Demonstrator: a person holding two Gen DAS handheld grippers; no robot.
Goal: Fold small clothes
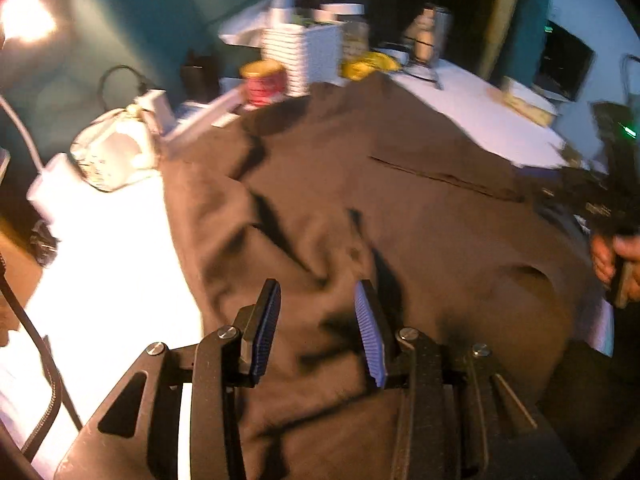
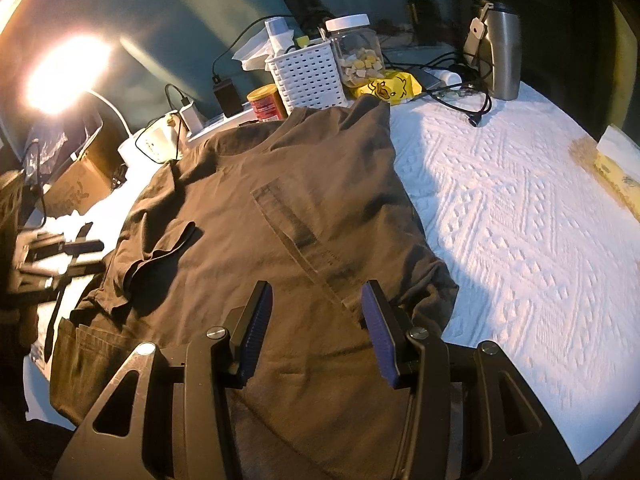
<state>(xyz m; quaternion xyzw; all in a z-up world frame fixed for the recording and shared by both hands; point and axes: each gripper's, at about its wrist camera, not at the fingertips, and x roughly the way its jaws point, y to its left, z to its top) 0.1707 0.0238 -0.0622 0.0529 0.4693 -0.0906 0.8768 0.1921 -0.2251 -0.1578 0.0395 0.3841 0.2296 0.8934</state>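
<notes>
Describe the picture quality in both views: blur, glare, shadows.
Left wrist view: motion-blurred throughout, the brown shirt and far clutter smeared; the lamp flares and the white tablecloth at left is blown out. Right wrist view: sharp, the tablecloth weave crisp; the lamp glares at upper left, casting hard shadows under the shirt's folds; fisheye bending curves the table edge.
</notes>
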